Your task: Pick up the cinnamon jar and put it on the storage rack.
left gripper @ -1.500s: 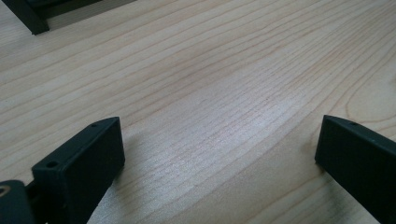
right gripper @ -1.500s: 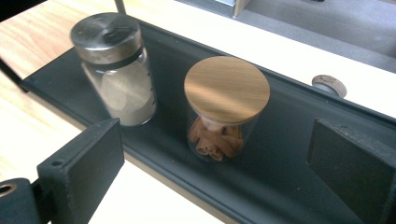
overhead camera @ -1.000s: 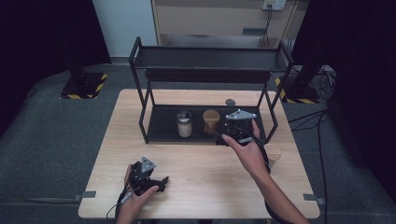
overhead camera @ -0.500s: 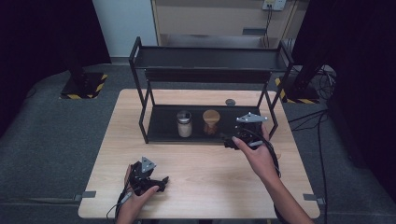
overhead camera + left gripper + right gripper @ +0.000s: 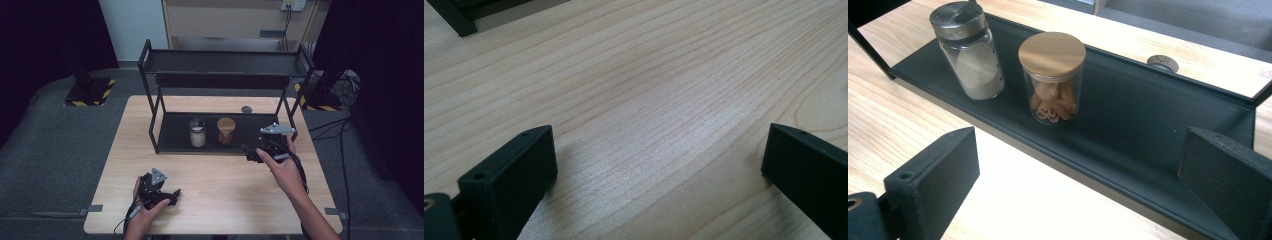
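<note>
Glass jar (image 5: 1052,80), wooden lid, brown sticks inside

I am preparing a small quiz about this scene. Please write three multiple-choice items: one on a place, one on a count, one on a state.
1. Where does the jar with the wooden lid stand?
A. on the lower shelf of the black rack
B. on the top shelf
C. on the bare table

2. How many containers stand on that shelf?
A. one
B. two
C. four

3. What is the state of the right claw?
A. shut on the jar
B. shut on nothing
C. open and empty

Answers:
1 A, it sits on the dark lower tray beside the shaker with the metal cap.
2 B, jar and shaker.
3 C, its jaws stand wide apart in front of the shelf with nothing between.
</note>
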Motion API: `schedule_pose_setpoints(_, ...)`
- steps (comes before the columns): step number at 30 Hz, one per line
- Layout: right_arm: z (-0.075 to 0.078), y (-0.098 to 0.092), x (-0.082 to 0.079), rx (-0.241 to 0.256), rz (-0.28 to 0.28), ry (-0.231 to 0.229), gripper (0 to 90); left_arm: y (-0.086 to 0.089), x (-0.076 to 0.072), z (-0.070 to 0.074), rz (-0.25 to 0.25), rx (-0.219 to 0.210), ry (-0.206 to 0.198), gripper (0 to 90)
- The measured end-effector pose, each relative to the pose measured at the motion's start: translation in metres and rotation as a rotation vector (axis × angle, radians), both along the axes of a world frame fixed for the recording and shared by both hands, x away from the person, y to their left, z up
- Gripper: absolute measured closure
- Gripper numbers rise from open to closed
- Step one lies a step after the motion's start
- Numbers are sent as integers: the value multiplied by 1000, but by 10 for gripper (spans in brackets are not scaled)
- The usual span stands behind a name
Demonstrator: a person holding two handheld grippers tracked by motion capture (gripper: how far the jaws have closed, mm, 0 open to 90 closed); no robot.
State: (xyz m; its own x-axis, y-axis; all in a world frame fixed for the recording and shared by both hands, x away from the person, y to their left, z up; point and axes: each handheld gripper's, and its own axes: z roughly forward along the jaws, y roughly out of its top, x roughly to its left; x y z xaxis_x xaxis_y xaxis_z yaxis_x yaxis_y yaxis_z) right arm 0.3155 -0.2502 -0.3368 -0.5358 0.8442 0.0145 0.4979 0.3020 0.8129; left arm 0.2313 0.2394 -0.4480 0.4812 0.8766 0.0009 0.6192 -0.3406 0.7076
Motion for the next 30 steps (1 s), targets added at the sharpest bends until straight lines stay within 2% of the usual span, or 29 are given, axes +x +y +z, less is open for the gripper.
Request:
schedule_pose_setpoints(14,3,-18,-12,-7,-20,11,29,0,0,0,0,0,0,0)
schedule_pose_setpoints(30,8,-49,-28,0,-50,16,33,0,0,0,1,0,0,0)
